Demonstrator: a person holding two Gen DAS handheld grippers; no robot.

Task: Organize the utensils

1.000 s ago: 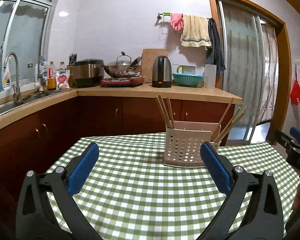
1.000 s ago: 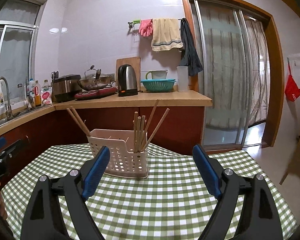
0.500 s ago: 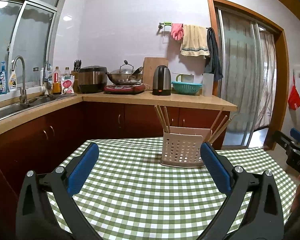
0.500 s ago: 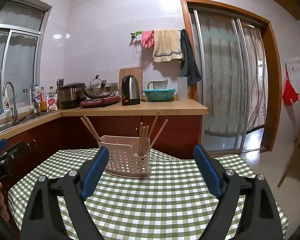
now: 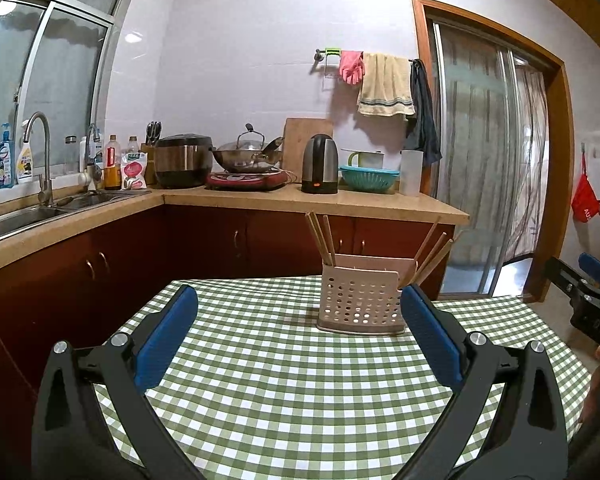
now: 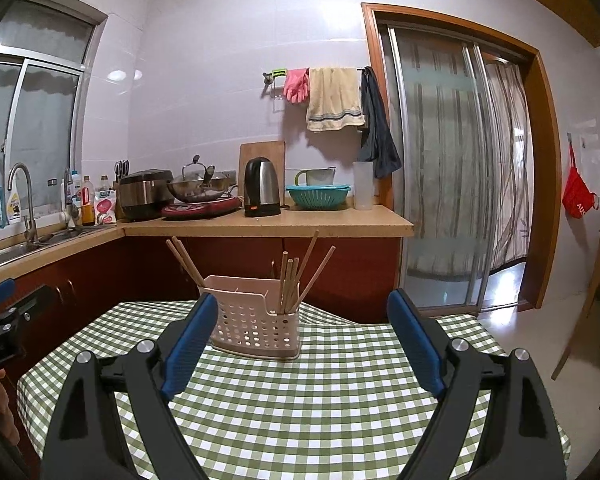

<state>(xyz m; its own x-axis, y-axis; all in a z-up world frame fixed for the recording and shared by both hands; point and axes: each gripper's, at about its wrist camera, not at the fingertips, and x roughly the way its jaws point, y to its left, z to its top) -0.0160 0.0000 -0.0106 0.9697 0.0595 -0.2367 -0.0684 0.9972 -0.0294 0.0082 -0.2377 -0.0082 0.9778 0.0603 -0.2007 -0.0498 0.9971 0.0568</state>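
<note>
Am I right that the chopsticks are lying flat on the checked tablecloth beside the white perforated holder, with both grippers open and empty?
Not quite: the chopsticks stand inside the white perforated holder, leaning in its compartments, as the right wrist view shows. The rest holds: the holder sits on the checked tablecloth, and the left gripper and right gripper are open and empty.

White letters reading "AU", the rest cut off by a fold, stand on the red bag (image 6: 577,199) hanging at the right edge of the frame. Pale letters "DAS" show on the black body of the right gripper (image 5: 588,300), lower right of the left wrist view. Bottle labels by the sink are too small to read
</note>
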